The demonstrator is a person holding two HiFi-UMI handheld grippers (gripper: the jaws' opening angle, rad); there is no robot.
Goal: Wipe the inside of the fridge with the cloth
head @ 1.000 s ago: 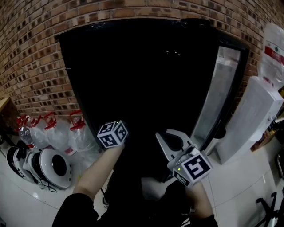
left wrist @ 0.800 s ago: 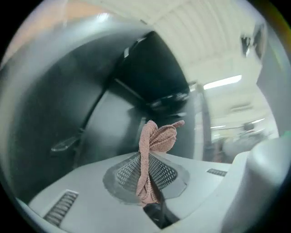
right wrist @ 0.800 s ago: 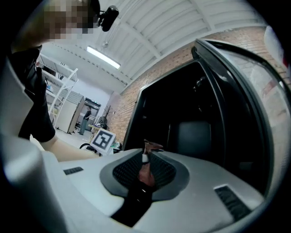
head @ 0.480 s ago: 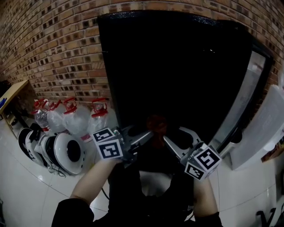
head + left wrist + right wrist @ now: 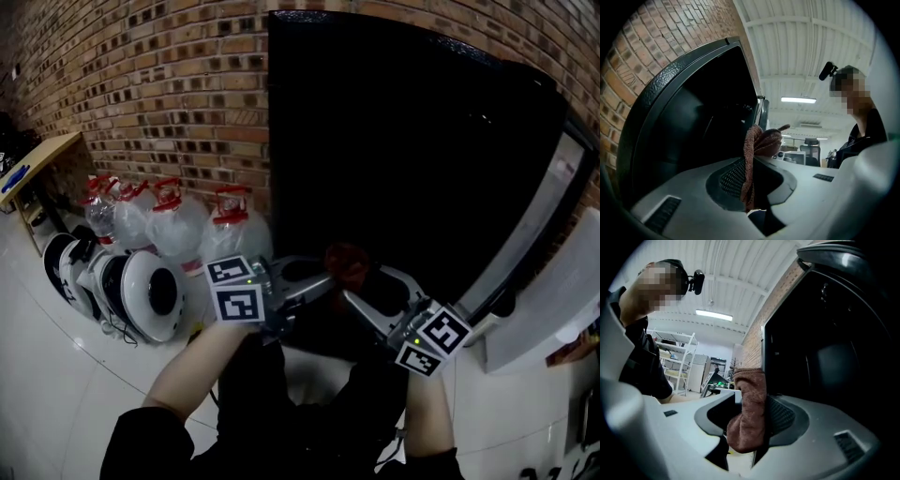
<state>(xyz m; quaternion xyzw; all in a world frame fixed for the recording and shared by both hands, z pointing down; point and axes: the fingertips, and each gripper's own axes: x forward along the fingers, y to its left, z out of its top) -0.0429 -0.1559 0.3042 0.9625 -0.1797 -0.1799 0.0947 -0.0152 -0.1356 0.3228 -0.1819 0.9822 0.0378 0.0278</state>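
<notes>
The black fridge (image 5: 403,141) stands against the brick wall, its interior dark. Its glass door (image 5: 539,216) is swung open at the right. A red-brown cloth (image 5: 347,261) hangs in front of it, between the two grippers' tips. My left gripper (image 5: 326,278) comes in from the left and is shut on the cloth (image 5: 757,145). My right gripper (image 5: 364,283) faces it from the right. Its jaws have just been opening and now stand wide, with the cloth (image 5: 750,413) hanging between them against one pad. A person in dark clothes shows in both gripper views.
Several clear water jugs (image 5: 169,225) with red caps stand along the brick wall (image 5: 141,94) at the left. Round white devices (image 5: 141,295) lie on the tiled floor in front of them. A white appliance (image 5: 553,300) stands right of the fridge door. A wooden tabletop (image 5: 37,155) sits at far left.
My left gripper swung from pointing into the fridge round to the right and met the right gripper. The cloth now shows between their tips. The head view has shifted left.
</notes>
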